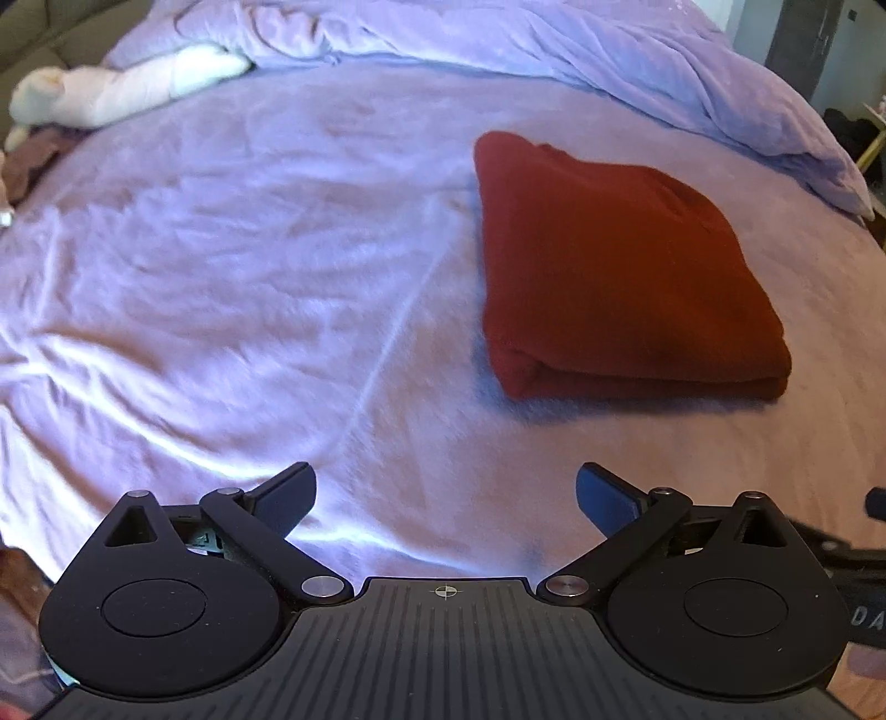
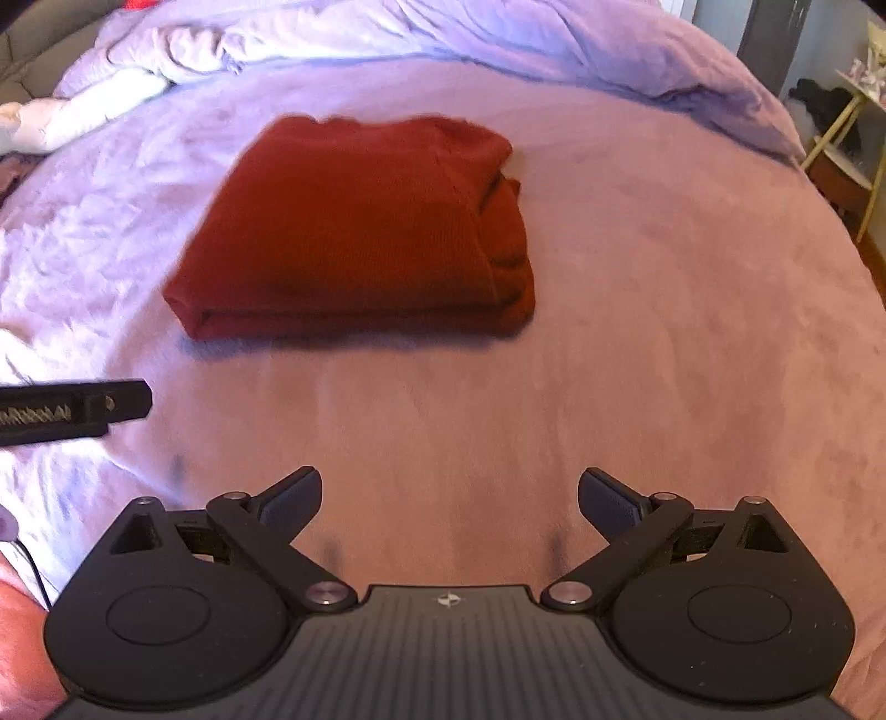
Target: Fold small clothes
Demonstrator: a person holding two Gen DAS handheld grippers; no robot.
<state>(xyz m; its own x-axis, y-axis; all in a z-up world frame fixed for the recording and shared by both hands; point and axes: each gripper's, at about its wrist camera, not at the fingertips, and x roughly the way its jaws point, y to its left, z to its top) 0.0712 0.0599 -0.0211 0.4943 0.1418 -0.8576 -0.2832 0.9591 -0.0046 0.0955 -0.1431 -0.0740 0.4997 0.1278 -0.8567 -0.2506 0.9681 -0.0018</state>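
Observation:
A dark red garment [image 1: 626, 271] lies folded into a thick rectangle on the lilac bed sheet [image 1: 249, 266]. In the left wrist view it sits ahead and to the right of my left gripper [image 1: 446, 487], which is open with nothing between its fingers. In the right wrist view the folded garment [image 2: 360, 232] lies ahead and to the left of my right gripper [image 2: 449, 493], whose jaws stand wide open and empty. Both grippers hover over bare sheet, apart from the garment. The tip of the left gripper [image 2: 111, 407] pokes in at the left edge of the right wrist view.
A crumpled lilac duvet [image 1: 554, 50] is bunched along the far side of the bed. A pale soft toy or cloth [image 1: 127, 94] lies at the far left. A small side table [image 2: 853, 144] with thin legs stands beyond the bed's right edge.

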